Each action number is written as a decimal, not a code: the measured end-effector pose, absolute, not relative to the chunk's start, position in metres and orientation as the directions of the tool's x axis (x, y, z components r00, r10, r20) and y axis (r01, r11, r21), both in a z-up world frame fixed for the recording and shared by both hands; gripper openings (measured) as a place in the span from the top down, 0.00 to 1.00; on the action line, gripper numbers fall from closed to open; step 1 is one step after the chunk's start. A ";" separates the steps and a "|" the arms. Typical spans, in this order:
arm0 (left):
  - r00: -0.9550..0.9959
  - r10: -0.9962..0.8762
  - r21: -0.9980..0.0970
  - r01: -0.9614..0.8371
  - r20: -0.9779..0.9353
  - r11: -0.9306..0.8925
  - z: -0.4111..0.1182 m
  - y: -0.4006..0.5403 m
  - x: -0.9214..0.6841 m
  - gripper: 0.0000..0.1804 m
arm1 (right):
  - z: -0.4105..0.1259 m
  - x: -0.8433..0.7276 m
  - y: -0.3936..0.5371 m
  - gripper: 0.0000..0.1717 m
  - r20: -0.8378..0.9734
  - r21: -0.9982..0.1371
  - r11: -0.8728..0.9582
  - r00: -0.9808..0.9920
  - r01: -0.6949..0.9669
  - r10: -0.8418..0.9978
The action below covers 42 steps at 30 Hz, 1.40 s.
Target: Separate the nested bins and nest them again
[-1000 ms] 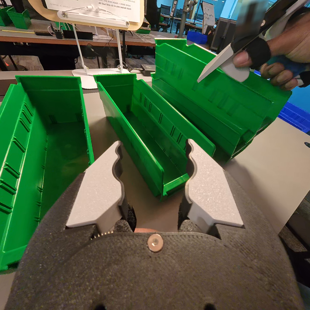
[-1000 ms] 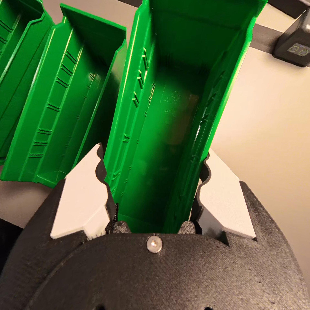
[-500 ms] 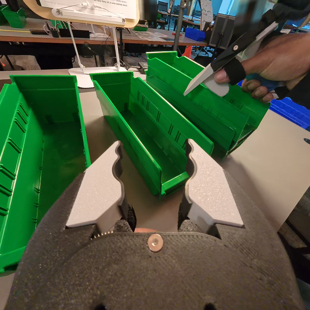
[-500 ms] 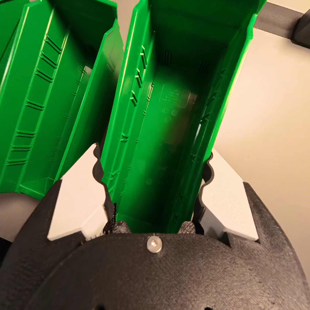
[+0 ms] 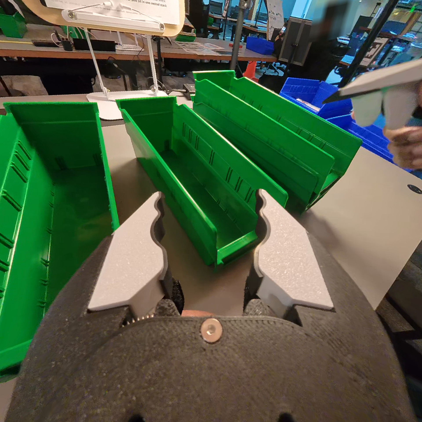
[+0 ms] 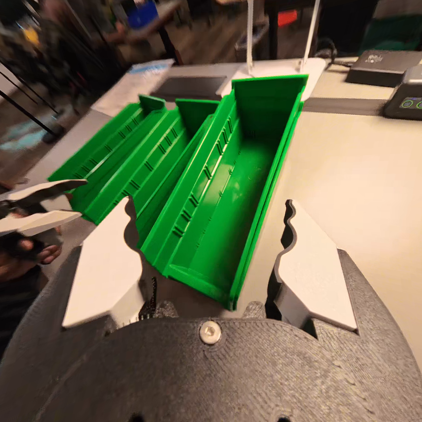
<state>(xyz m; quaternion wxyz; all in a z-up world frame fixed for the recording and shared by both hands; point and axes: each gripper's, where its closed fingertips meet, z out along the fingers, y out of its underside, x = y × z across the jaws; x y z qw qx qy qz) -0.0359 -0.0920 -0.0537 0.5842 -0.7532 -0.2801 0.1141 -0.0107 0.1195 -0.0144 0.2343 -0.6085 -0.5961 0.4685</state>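
Green bins sit in a row on the grey bench (image 5: 356,228): a left bin (image 5: 52,205), a middle bin (image 5: 194,182) angled beside it, and on the right a nested pair (image 5: 274,141), one bin seated inside another. The left gripper (image 5: 209,201) hovers near the middle bin's near end with its fingers spread wide, gripping nothing. The right gripper (image 6: 209,203) hangs above the near end of the nested pair (image 6: 228,194), fingers wide apart and clear of the walls, holding nothing. Blue bins (image 5: 319,91) lie far right, and a white sign stand (image 5: 127,96) stands behind.
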 end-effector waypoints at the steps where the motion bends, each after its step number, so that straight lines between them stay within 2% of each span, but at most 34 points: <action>1: 0.819 0.552 -0.944 0.289 0.156 -0.161 -0.054 -0.090 -0.035 0.56 | -0.014 0.000 0.122 0.25 -0.325 -0.861 -0.218 -0.168 0.460 0.931; 5: 0.820 0.553 -0.940 0.289 0.145 -0.182 -0.057 -0.081 -0.031 0.56 | -0.034 0.028 0.136 0.29 -0.476 -0.853 -0.392 -0.203 0.346 0.856; 9: 0.788 0.601 -0.930 0.311 0.137 -0.196 -0.059 -0.078 -0.038 0.56 | -0.071 0.039 0.137 0.30 -0.572 -0.800 -0.482 -0.211 0.356 0.793; 14: 0.778 0.614 -0.903 0.350 0.131 -0.251 -0.069 -0.064 -0.048 0.54 | -0.092 0.034 0.104 0.34 -0.642 -0.749 -0.499 -0.291 0.435 0.710; 15: 0.779 0.614 -0.895 0.356 0.126 -0.269 -0.072 -0.061 -0.050 0.53 | -0.095 0.033 0.096 0.31 -0.646 -0.745 -0.493 -0.305 0.449 0.700; 20: 0.763 0.642 -0.874 0.360 0.073 -0.328 -0.069 -0.059 -0.060 0.49 | -0.095 0.032 0.080 0.33 -0.666 -0.737 -0.500 -0.363 0.455 0.652; 23: 0.753 0.657 -0.863 0.360 0.043 -0.356 -0.060 -0.057 -0.069 0.43 | -0.093 0.031 0.080 0.34 -0.672 -0.734 -0.507 -0.381 0.451 0.635; 27: 0.775 0.618 -0.834 0.422 0.128 -0.357 -0.047 -0.043 -0.080 0.34 | -0.092 0.031 0.079 0.34 -0.667 -0.739 -0.504 -0.387 0.447 0.636; 31: 0.766 0.619 -0.769 0.499 0.175 -0.400 -0.054 -0.029 -0.104 0.23 | -0.090 0.033 0.079 0.35 -0.662 -0.745 -0.505 -0.396 0.435 0.636; 34: 0.766 0.620 -0.679 0.546 0.169 -0.490 -0.075 -0.020 -0.118 0.17 | -0.088 0.036 0.080 0.37 -0.668 -0.742 -0.518 -0.403 0.426 0.625; 42: 0.784 0.620 -0.578 0.520 0.031 -0.629 -0.095 -0.001 -0.136 0.14 | -0.089 0.038 0.082 0.37 -0.678 -0.733 -0.525 -0.403 0.432 0.615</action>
